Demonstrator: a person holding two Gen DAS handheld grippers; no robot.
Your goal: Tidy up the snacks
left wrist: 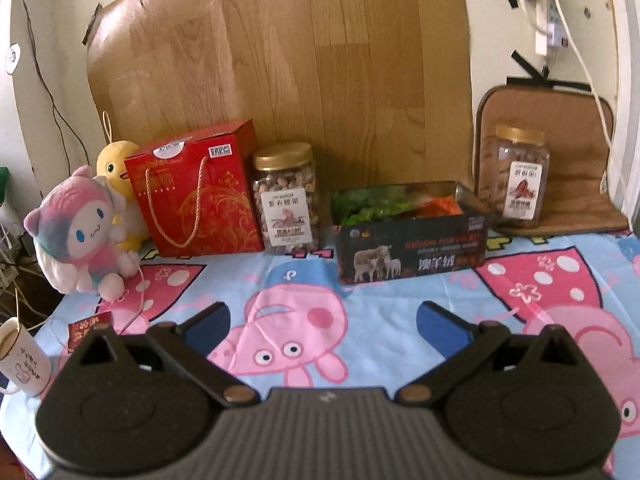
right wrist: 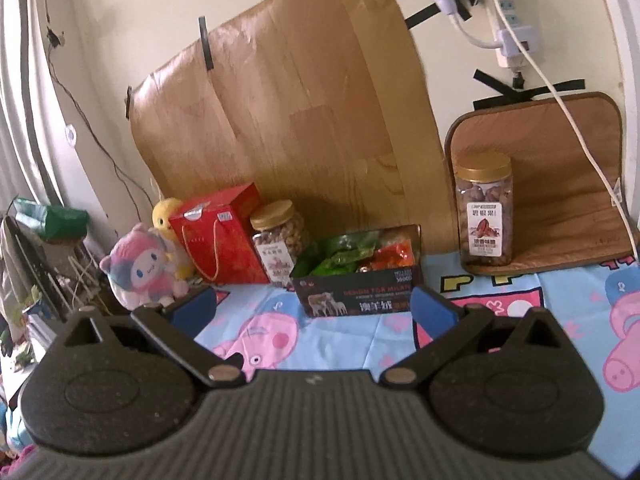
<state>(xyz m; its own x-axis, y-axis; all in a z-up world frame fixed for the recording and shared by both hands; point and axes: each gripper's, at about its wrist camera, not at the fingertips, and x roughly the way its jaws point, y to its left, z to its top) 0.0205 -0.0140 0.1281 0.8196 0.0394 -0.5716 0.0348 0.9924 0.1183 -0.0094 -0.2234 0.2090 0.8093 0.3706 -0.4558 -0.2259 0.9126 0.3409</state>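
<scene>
A dark open box (left wrist: 412,248) holding green and orange snack packets (left wrist: 372,204) sits on the pig-print tablecloth (left wrist: 304,280); it also shows in the right wrist view (right wrist: 360,294). A gold-lidded nut jar (left wrist: 286,198) stands left of it, next to a red gift bag (left wrist: 196,190). A second nut jar (left wrist: 516,176) stands at the right on a brown mat (left wrist: 576,204), also in the right wrist view (right wrist: 485,212). My left gripper (left wrist: 322,324) is open and empty in front of the box. My right gripper (right wrist: 312,304) is open and empty, a little back from the box.
Two plush toys (left wrist: 80,232) sit left of the red bag. A paper cup (left wrist: 22,360) and a small red packet (left wrist: 86,330) lie at the table's left edge. A wood-pattern board (left wrist: 280,72) leans on the wall behind. A power strip with cords (left wrist: 550,28) hangs at upper right.
</scene>
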